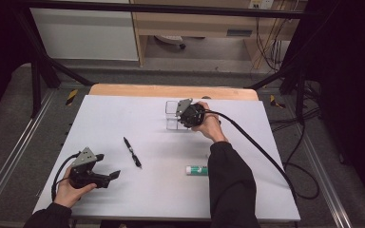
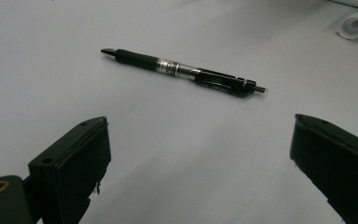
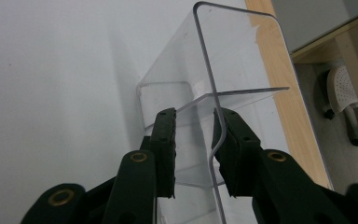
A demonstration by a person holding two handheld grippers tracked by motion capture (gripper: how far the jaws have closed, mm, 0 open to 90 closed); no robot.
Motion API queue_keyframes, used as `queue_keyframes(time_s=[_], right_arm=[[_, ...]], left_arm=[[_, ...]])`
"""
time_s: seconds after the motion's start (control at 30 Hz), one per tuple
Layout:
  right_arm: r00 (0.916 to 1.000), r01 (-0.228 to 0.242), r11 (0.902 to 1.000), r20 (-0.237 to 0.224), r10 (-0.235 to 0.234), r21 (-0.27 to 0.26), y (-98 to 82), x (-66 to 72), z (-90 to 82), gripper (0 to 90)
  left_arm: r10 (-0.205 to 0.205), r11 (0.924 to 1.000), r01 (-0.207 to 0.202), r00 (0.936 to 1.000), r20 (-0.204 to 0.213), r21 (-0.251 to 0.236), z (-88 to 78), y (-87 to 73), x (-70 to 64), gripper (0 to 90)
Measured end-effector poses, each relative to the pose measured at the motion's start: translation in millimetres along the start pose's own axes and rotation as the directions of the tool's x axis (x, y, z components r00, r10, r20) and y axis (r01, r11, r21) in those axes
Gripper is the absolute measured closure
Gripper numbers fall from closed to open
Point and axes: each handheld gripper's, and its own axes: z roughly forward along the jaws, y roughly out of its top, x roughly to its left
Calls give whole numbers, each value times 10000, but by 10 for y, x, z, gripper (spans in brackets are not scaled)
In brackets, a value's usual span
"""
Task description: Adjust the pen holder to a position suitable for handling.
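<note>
Likely the clear box [image 3: 200, 107], far on the surface [image 1: 123, 118], should be kept steady by the right gripper [image 3: 195, 140] clamping its wall while the spread-open left gripper [image 2: 200, 163] is squared over the pen [image 2: 182, 72].

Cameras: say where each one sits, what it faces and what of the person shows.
High view: above the person's side, looking forward and down on the table; both forearms and hands show.
Left gripper view: on the left tool, facing the pen between open jaws.
Right gripper view: on the right tool, jaws astride the clear box wall.
Shared: high and left views both show the pen and the tube.
</note>
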Motion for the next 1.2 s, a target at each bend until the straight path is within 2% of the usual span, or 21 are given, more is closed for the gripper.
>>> queue_keyframes(time_s=[0.07, 0.27, 0.3, 0.43, 0.7, 1.07, 1.13, 1.2], right_arm=[[10000, 83, 9999, -36, -82, 93, -4, -16, 4, 739], [9992, 254, 9996, -319, -250, 129, -3, -53, 1, 748], [9983, 422, 9990, -409, -416, 145, 5, -71, 3, 751], [9976, 519, 9985, -467, -510, 192, 12, -76, -1, 759], [9934, 865, 9961, -767, -848, 190, 18, -3, -59, 818], [9853, 1400, 9889, -1060, -1342, 499, 54, 107, -106, 874], [9850, 1376, 9889, -1130, -1307, 555, 61, 125, -105, 888], [9836, 1538, 9859, -1054, -1464, 666, 63, 140, -103, 889]], left_arm=[[-13, 10000, 13, 10000, -2, -2, -2, -1, 2, 52], [-22, 10000, 22, 10000, -17, -15, -7, -3, 4, 54], [-13, 10000, 13, 10000, -12, -8, -4, -2, 3, 55], [-7, 10000, 7, 10000, -9, -14, -5, -2, 4, 56], [32, 10000, -32, 10000, -19, -1, -8, -1, -1, 58], [64, 10000, -64, 10000, -12, 11, -6, 2, -9, 61], [53, 10000, -53, 10000, -13, 12, -4, 1, -8, 62], [58, 10000, -58, 10000, -12, 4, -6, 1, -7, 62]])
